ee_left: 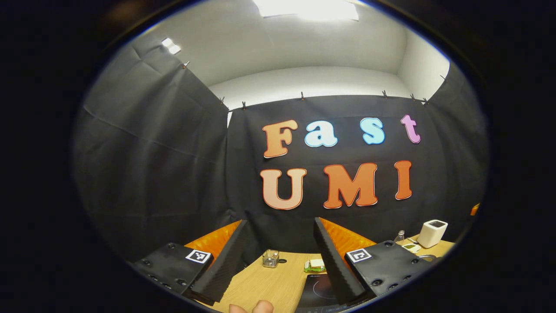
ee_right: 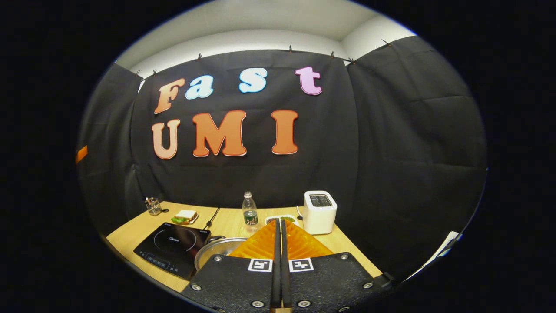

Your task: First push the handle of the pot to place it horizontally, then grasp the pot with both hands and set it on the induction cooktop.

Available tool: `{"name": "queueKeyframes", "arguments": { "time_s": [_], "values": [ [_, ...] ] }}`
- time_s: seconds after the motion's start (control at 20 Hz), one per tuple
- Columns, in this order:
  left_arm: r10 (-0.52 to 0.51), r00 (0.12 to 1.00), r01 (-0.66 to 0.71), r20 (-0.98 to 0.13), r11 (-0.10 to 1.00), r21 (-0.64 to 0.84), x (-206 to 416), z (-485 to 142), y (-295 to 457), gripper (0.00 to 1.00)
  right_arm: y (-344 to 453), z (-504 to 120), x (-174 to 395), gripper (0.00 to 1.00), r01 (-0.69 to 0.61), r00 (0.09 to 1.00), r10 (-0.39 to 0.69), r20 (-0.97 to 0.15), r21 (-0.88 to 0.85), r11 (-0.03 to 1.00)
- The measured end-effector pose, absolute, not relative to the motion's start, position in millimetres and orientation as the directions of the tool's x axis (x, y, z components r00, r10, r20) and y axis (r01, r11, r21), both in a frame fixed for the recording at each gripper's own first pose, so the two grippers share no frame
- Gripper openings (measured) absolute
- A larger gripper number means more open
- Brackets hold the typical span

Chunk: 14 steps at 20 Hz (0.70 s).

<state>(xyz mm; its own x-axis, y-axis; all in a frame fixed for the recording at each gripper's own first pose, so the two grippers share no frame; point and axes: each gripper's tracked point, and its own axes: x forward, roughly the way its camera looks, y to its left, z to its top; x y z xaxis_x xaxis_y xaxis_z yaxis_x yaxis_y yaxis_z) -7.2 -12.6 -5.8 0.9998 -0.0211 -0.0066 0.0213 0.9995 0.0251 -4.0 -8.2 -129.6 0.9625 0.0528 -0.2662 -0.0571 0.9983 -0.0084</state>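
1. The pot (ee_right: 217,252) sits on the table (ee_right: 130,234), right beside the cooktop (ee_right: 171,248).
2. The right gripper (ee_right: 278,226) is above the pot with its fingers pressed together, holding nothing.
3. The left gripper (ee_left: 280,234) has its fingers spread wide, holding nothing.
4. A toaster (ee_right: 319,211) and a bottle (ee_right: 249,212) stand farther back.
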Motion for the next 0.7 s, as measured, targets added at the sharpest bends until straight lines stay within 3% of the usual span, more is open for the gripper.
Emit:
{"name": "queueKeyframes", "arguments": {
  "time_s": [0.7],
  "values": [
    [0.006, 0.999, -0.005, -0.043, 1.0, 0.022, -12.1, -22.3, -8.3, 0.98, 28.4, -248.4, -45.6, 0.0, -0.181, 0.842, 0.16, -0.516, 0.009, 0.983]
  ]
}}
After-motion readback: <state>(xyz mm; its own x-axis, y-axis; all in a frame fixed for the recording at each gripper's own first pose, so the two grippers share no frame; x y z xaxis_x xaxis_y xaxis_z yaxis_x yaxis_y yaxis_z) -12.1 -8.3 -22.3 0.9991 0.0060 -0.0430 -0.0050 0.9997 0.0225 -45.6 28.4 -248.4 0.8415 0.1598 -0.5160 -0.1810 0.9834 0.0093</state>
